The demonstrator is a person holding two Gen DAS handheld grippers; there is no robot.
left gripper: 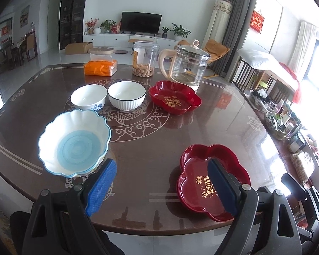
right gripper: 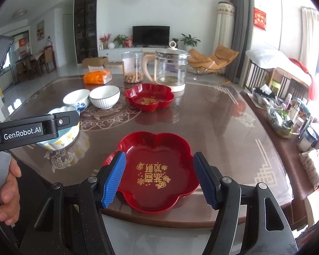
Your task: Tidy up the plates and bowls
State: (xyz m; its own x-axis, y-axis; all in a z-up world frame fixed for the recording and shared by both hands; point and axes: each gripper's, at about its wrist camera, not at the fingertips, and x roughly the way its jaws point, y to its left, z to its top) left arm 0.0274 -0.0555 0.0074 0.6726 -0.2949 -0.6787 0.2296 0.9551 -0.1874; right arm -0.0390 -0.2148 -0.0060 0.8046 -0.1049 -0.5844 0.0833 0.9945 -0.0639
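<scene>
A near red flower-shaped plate [right gripper: 159,170] lies at the table's front edge; it also shows in the left wrist view [left gripper: 214,180]. A far red plate [left gripper: 174,99] [right gripper: 148,97] lies mid-table. A scalloped white-and-blue bowl [left gripper: 74,142] stands front left, partly hidden in the right wrist view [right gripper: 63,136]. A white bowl with blue flowers [left gripper: 89,97] [right gripper: 76,99] and a ribbed white bowl [left gripper: 126,95] [right gripper: 104,96] stand side by side behind it. My left gripper [left gripper: 161,182] is open and empty, between the scalloped bowl and the near plate. My right gripper [right gripper: 159,178] is open, above the near plate.
A glass kettle [left gripper: 187,68], a clear jar of snacks [left gripper: 144,59] and an orange tissue pack [left gripper: 101,68] stand at the table's far side. A side table with baskets of bottles [right gripper: 287,116] is to the right. The brown table [left gripper: 202,127] has a curved front edge.
</scene>
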